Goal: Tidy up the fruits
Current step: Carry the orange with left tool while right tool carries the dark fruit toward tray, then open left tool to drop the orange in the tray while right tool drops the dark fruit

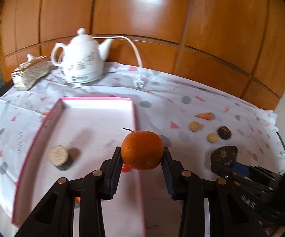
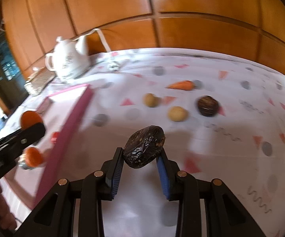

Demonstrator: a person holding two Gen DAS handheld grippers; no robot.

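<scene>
My left gripper point(image 1: 142, 156) is shut on an orange point(image 1: 142, 150) and holds it above the right wall of the pink-rimmed tray point(image 1: 135, 118). My right gripper point(image 2: 140, 158) is shut on a dark wrinkled fruit point(image 2: 144, 146), held above the tablecloth to the right of the tray point(image 2: 71, 122); it also shows in the left wrist view point(image 1: 224, 155). Inside the tray lie a round beige piece point(image 1: 59, 155), a red item point(image 1: 127, 167) and another orange item point(image 2: 33, 156). On the cloth lie a carrot point(image 2: 182, 85), two pale round fruits point(image 2: 151, 100) point(image 2: 177, 114) and a dark brown round fruit point(image 2: 207, 106).
A white teapot point(image 1: 81, 59) with a cord and plug point(image 1: 139, 83) stands at the back of the table. A woven tissue box point(image 1: 29, 73) sits at the back left. A wooden panel wall point(image 1: 201, 29) runs behind the table.
</scene>
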